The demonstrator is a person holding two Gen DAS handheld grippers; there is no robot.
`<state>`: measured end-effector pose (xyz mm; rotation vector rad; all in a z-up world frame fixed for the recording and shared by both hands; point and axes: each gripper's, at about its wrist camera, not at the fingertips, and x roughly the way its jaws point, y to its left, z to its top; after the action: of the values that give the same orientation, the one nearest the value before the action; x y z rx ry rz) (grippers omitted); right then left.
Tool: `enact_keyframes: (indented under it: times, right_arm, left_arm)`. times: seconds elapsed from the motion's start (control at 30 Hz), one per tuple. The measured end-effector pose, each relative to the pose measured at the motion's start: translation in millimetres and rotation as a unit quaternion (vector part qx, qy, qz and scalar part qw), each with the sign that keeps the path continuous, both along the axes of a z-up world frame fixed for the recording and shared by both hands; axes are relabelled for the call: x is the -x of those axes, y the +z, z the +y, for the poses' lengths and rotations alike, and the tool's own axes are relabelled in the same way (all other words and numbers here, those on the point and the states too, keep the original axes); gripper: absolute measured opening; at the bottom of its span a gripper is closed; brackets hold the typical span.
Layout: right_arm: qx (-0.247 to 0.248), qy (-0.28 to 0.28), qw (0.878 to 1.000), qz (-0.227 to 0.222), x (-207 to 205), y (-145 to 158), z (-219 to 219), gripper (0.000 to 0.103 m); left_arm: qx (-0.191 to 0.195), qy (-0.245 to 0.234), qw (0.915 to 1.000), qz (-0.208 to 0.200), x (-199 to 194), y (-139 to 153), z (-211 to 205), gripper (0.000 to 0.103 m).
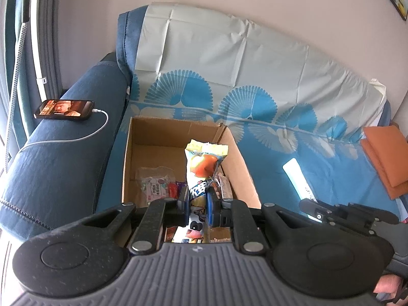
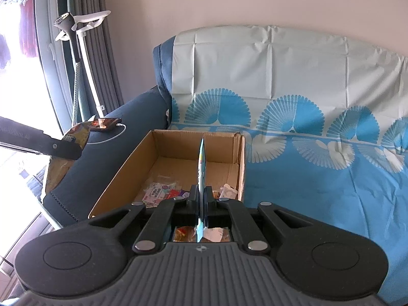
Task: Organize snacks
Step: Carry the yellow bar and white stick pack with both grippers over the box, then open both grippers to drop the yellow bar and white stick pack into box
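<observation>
My left gripper (image 1: 198,199) is shut on a yellow snack packet with an apple picture (image 1: 204,163), held upright over the open cardboard box (image 1: 239,158) on the sofa. Several small snack packets (image 1: 155,183) lie on the box floor. My right gripper (image 2: 201,200) is shut on a thin light-blue packet (image 2: 201,163), seen edge-on, above the near end of the same box (image 2: 122,170). The right gripper also shows in the left wrist view (image 1: 313,207), holding the light-blue packet (image 1: 298,178). The left gripper shows at the left of the right wrist view (image 2: 68,148).
The box stands on a blue and white patterned cover (image 2: 318,173) over the sofa seat. A phone (image 1: 65,109) on a charging cable lies on the dark blue armrest (image 1: 63,168). Orange cloth (image 1: 387,158) lies at the right. A garment steamer (image 2: 76,40) stands by the curtain.
</observation>
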<state>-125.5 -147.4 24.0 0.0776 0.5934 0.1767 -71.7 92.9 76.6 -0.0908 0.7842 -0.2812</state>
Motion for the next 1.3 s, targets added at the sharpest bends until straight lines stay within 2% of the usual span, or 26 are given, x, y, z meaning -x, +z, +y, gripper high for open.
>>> enact_keyframes:
  times: [0.5,0.9,1.3]
  right_arm:
    - [0.002,0.007,1.0,0.021,-74,-25,11,0.004]
    - [-0.007,0.004,0.998,0.058,-127,-60,14,0.004]
    - [-0.006,0.004,0.997,0.083,-164,-88,15,0.004]
  left_arm:
    - [-0.014,0.005,0.9998,0.013,-68,-34,-15,0.014]
    - [-0.044,0.009,0.9983,0.038,-117,-81,-29,0.014]
    - [-0.053,0.005,0.996,0.072,-154,-124,-38,0.015]
